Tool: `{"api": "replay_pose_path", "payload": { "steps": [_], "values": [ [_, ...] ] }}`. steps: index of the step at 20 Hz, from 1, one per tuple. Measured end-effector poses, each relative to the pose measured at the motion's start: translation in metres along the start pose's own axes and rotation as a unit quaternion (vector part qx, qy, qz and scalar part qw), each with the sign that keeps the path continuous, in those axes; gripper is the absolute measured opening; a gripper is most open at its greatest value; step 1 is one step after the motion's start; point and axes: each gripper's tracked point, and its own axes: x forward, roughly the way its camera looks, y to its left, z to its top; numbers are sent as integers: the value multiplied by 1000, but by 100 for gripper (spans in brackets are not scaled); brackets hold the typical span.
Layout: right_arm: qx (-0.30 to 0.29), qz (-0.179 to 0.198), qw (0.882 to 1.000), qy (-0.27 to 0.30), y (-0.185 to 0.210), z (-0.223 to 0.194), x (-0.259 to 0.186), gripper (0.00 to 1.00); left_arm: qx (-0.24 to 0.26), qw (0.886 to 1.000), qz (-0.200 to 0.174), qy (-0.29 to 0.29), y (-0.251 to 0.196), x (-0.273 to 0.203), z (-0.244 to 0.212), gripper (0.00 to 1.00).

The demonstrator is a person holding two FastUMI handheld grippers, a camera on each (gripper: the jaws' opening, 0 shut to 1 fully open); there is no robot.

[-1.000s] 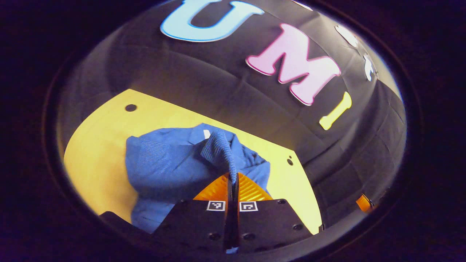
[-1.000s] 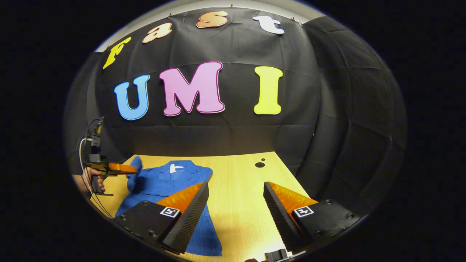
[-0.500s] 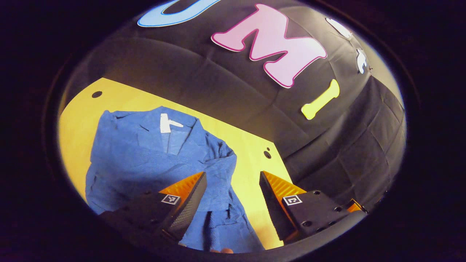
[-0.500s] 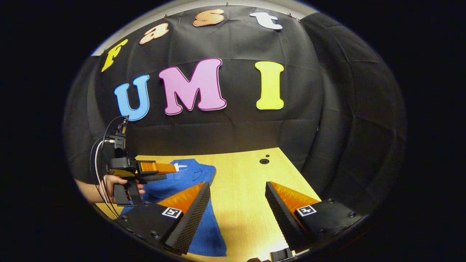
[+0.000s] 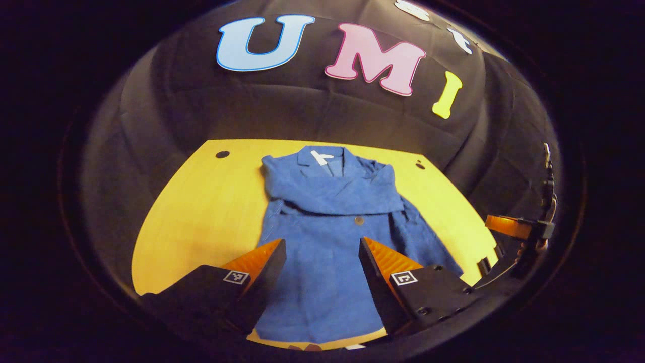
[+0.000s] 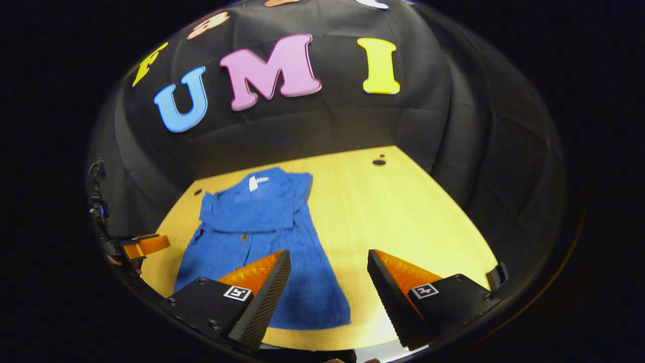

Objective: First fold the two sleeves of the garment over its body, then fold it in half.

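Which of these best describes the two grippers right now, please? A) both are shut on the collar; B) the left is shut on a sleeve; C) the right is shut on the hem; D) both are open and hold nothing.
D: the left gripper and right gripper each show spread fingers with a free gap, above the blue garment lying on the table.

One blue garment [image 5: 327,227] lies on one yellow table [image 5: 201,201], two round holes [image 6: 379,162] sit in the tabletop, one beyond each of the garment's shoulders, one white tag [image 5: 318,157] marks its collar, and two grippers, left [image 5: 322,252] and right [image 6: 327,262], hover at its hem.
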Motion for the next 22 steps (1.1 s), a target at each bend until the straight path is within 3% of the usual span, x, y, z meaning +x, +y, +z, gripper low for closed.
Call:
{"api": "replay_pose_path", "payload": {
  "steps": [3,6,12,17,19,20,22],
  "values": [
    [3,-17,996,90,0,-69,19,99,-13,998,12,65,21,-4,-62,85],
    [25,-25,989,146,5,-104,29,99,-41,990,18,134,32,10,-109,85],
    [33,-62,981,181,-3,-133,44,99,-15,984,35,173,31,22,-130,82],
    [-27,-77,981,175,-9,-136,48,94,31,983,39,176,29,26,-132,81],
    [-42,-60,983,171,-1,-135,51,77,14,985,40,168,27,26,-130,63],
    [-44,-54,983,168,0,-134,53,77,-1,986,42,164,30,28,-130,44],
    [-34,-41,984,171,5,-131,56,37,-30,987,25,155,21,30,-130,13]
  ]
}}
